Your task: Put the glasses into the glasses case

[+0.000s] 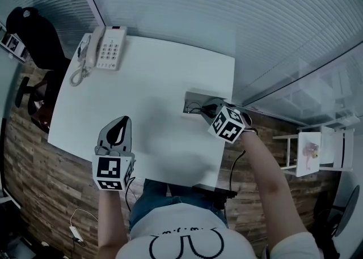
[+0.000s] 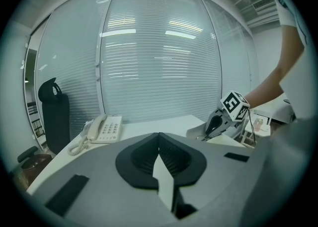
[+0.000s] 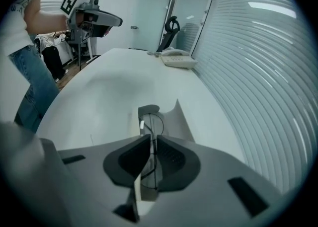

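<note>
The glasses case (image 1: 191,99) lies open at the table's (image 1: 147,88) right edge, its pale lid (image 3: 175,119) raised. In the right gripper view the thin wire glasses (image 3: 150,121) hang upright over the open case, and their frame runs between the jaws. My right gripper (image 3: 154,135) points steeply down at the case; its jaws stand a narrow slit apart, with a sliver of light beside the wire. From above, my right gripper (image 1: 207,108) covers part of the case. My left gripper (image 1: 122,120) hovers over the table's near left part, shut and empty (image 2: 158,134).
A white desk phone (image 1: 108,48) sits at the far left corner. A black office chair (image 1: 37,37) stands left of the table. Slatted blinds and glass walls run behind and to the right. A small white shelf unit (image 1: 317,150) stands on the floor at right.
</note>
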Available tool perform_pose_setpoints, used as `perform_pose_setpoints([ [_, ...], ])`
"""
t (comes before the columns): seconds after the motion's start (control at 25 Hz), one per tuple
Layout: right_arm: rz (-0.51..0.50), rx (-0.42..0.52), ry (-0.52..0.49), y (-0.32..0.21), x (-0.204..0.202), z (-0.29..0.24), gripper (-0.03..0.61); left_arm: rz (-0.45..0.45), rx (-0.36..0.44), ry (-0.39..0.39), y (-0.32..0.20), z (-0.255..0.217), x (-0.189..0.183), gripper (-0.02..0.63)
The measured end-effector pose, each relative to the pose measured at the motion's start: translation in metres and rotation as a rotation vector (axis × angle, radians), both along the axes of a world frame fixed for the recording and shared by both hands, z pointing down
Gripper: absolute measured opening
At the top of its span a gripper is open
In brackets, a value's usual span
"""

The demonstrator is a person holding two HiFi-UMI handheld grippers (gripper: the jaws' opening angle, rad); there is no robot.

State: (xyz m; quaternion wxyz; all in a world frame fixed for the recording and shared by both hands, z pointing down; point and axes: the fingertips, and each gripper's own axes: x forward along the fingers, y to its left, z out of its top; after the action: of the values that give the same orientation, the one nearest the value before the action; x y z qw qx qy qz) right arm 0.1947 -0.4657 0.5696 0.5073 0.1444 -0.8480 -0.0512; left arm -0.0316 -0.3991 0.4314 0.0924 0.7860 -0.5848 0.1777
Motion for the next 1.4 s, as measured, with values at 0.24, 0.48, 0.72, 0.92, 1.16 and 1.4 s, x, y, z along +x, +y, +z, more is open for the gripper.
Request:
perform_pose_setpoints([
  [0.24, 0.112, 0.048, -0.130, 0.008, -0.005, -0.051, 0.095, 0.043, 0.021, 0.016, -0.002, -0.009, 0.002, 0.017],
  [0.48, 0.363, 0.146, -0.404, 0.029, -0.005, -0.130, 0.012, 0.133, 0.079, 0.045, -0.011, -0.029, 0.016, 0.017],
  [0.72, 0.598, 0.295, -0.501, 0.061, 0.005, -0.180, 0.011, 0.244, 0.155, 0.067, -0.014, -0.056, 0.035, 0.017],
  [0.92, 0.785, 0.412, -0.585, 0.102, 0.017, -0.215, 0.011, 0.345, 0.198, 0.072, -0.008, -0.063, 0.053, 0.017],
  [1.16, 0.900, 0.503, -0.604, 0.140, 0.028, -0.238, 0.011, 0.417, 0.238, 0.104, 0.000, -0.076, 0.069, 0.017],
  [1.4, 0.927, 0.615, -0.606, 0.156, 0.037, -0.267, 0.011, 0.427, 0.307, 0.128, 0.006, -0.106, 0.075, 0.017],
])
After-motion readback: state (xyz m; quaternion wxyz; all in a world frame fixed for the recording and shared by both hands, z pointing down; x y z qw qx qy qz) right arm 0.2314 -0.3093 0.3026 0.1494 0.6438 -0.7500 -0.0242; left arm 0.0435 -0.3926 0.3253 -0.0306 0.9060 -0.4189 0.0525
